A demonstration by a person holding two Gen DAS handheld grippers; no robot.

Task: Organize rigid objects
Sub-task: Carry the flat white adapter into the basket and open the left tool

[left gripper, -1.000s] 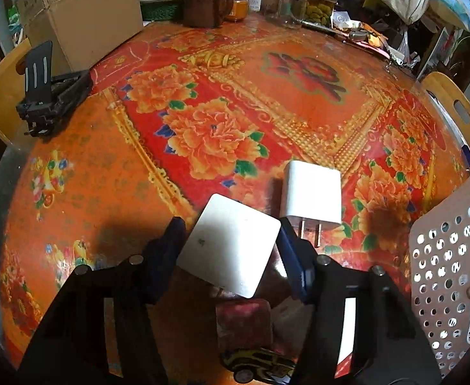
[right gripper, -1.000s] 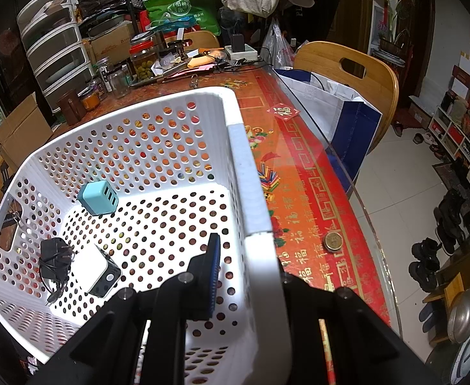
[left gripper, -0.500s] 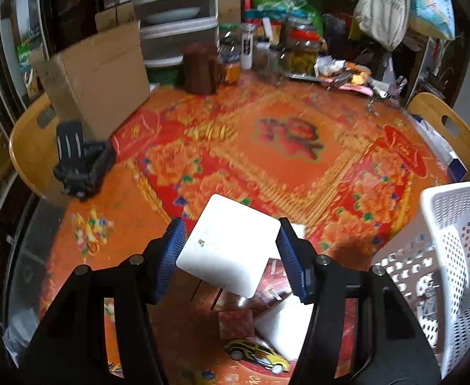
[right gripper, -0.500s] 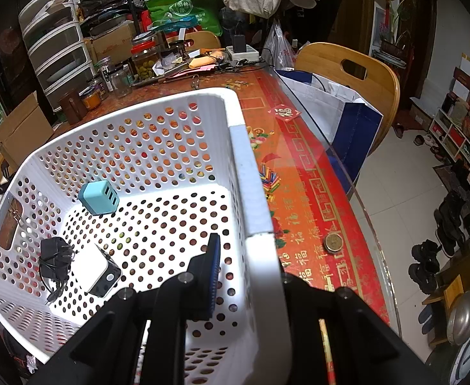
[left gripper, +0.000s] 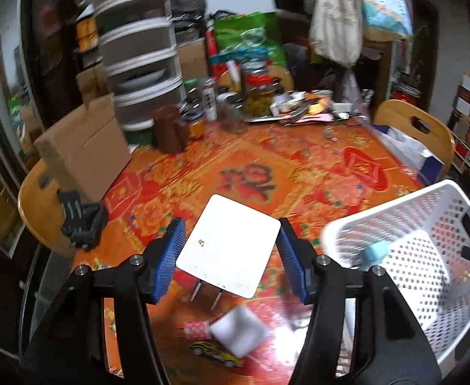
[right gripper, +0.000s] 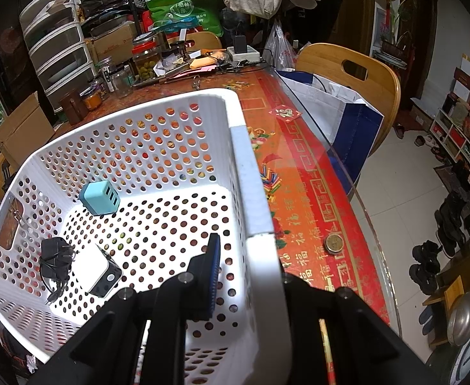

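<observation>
The left tongs (left gripper: 230,248) grip a flat white square plastic charger plug (left gripper: 228,245), prongs hanging down, held in the air above the red flowered counter (left gripper: 267,166), just left of the white perforated plastic basket (right gripper: 158,147). The right tongs (right gripper: 251,276) are pinched narrow on the basket's rim. The carrying step appears to be in hand. The next move likely calls for bringing the charger over the basket and letting go.

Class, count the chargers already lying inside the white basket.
3: a teal charger by the far wall, a black charger and a white-and-black charger side by side nearer the camera.
</observation>
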